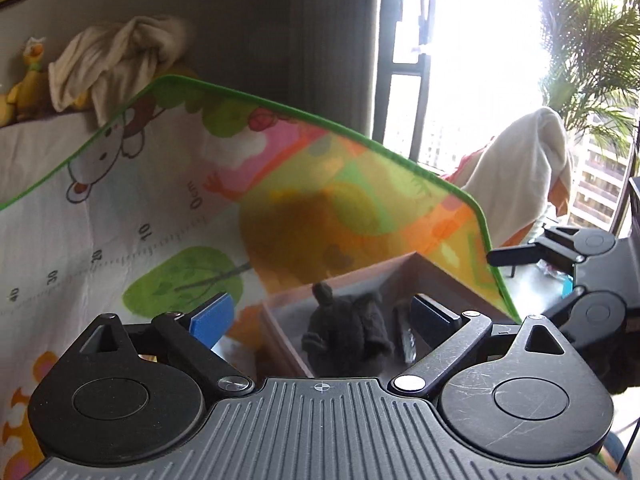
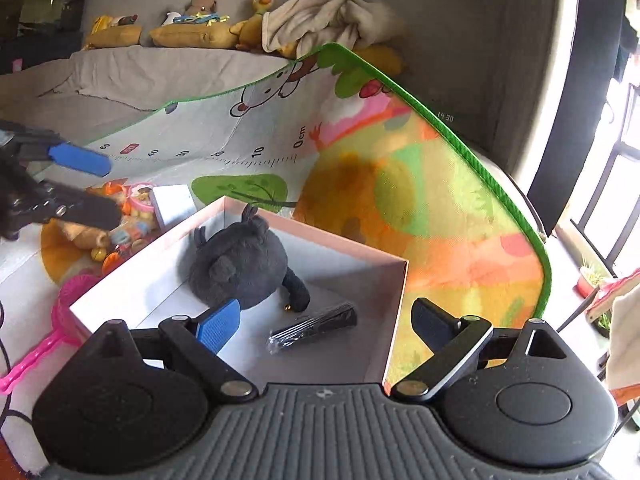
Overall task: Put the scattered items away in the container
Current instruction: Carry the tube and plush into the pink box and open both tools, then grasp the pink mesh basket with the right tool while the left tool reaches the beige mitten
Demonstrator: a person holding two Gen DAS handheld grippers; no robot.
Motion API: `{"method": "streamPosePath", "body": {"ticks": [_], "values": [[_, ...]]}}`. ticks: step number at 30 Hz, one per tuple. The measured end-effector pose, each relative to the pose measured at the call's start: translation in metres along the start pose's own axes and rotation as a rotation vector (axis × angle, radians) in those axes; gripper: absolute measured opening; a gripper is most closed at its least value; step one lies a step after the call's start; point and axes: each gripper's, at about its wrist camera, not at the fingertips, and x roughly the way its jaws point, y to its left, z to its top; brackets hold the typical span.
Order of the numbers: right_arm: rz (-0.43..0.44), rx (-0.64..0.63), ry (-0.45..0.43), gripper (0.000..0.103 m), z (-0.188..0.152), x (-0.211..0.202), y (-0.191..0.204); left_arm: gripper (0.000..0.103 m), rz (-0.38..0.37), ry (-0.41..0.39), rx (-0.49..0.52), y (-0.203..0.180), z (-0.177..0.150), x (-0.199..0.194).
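An open box [image 2: 352,247] with a pink rim and white inside lies on the colourful play mat [image 2: 420,200]. In it are a black plush toy [image 2: 244,268] and a black wrapped stick [image 2: 316,328]. My right gripper [image 2: 326,325] hangs open over the box's near corner with nothing between its pads. My left gripper [image 2: 96,186] is open at the far left, above a heap of small toys [image 2: 120,216]. In the left wrist view the left gripper [image 1: 322,318] is open and empty before the box [image 1: 280,336] and the plush toy [image 1: 344,332], with the right gripper [image 1: 536,280] at the right edge.
A pink toy racket [image 2: 60,320] and a white card box [image 2: 174,204] lie left of the box. The mat's green-edged corner [image 1: 476,208] stands raised behind the box. At the back of the bed are stuffed toys [image 2: 200,4] and a crumpled towel [image 2: 328,20]. A window [image 1: 480,60] is at right.
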Motion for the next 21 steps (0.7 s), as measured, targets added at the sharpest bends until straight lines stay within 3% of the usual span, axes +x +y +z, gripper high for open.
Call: {"method": "streamPosePath", "body": {"ticks": [6, 9, 10, 14, 18, 21], "values": [[0.039, -0.024, -0.063, 0.093, 0.004, -0.039, 0.047, 0.100, 0.071, 0.048, -0.002, 0.005, -0.078, -0.063], [0.093, -0.016, -0.100, 0.091, 0.004, -0.052, 0.082, 0.101, 0.144, 0.093, -0.067, 0.012, -0.109, -0.082], [0.112, -0.019, -0.103, 0.086, 0.002, -0.053, 0.094, 0.101, 0.173, 0.099, -0.110, 0.019, -0.117, -0.088], [0.179, -0.055, -0.030, 0.055, -0.002, -0.044, 0.146, 0.101, 0.296, 0.064, -0.275, 0.048, -0.134, -0.107], [0.197, -0.073, 0.025, 0.053, -0.008, -0.029, 0.179, 0.101, 0.314, 0.031, -0.398, 0.064, -0.140, -0.115], [0.132, -0.101, 0.027, 0.053, -0.008, -0.019, 0.196, 0.101, 0.294, 0.031, -0.419, 0.066, -0.141, -0.115]]}}
